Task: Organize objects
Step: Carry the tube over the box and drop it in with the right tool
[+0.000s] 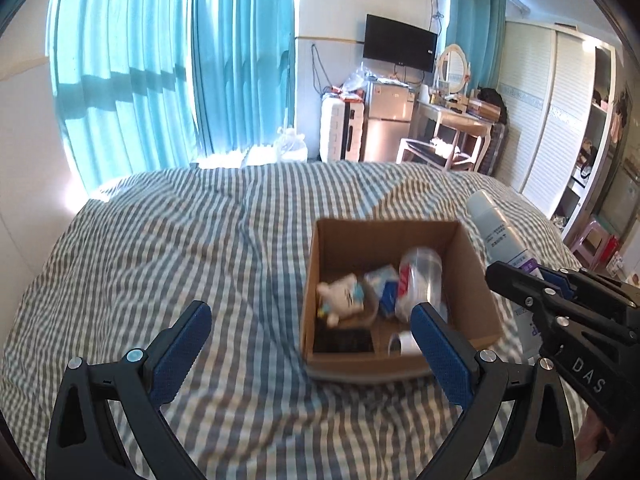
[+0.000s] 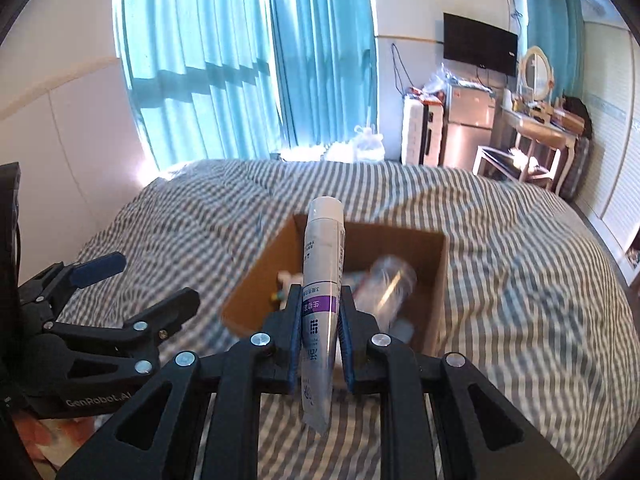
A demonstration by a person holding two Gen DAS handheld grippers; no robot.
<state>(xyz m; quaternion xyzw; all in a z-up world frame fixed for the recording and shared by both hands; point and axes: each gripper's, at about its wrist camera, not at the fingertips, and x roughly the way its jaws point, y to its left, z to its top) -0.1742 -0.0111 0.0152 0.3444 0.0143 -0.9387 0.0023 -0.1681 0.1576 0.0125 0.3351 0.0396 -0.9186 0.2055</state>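
An open cardboard box [image 1: 344, 364] [image 2: 256, 280] sits on the striped bed. Inside lie a white plush toy [image 1: 340, 298], a blue-and-white packet [image 1: 384, 286], a clear plastic bottle [image 1: 420, 276] [image 2: 386, 284], a black flat item [image 1: 342, 340] and a small roll [image 1: 402, 343]. My left gripper [image 1: 312, 334] is open and empty over the bed at the box's near left side; it also shows in the right wrist view [image 2: 150, 280]. My right gripper [image 2: 320, 312] is shut on a white tube with a purple band [image 2: 322, 280] [image 1: 496, 232], cap end forward, held above the box's near edge.
The grey-and-white striped bedcover [image 1: 180, 260] [image 2: 520, 300] fills the foreground. Beyond the bed are teal curtains [image 1: 180, 72], a white suitcase [image 1: 340, 132], a small fridge [image 1: 386, 124], a dressing table with chair [image 1: 452, 136] and a white wardrobe [image 1: 552, 120].
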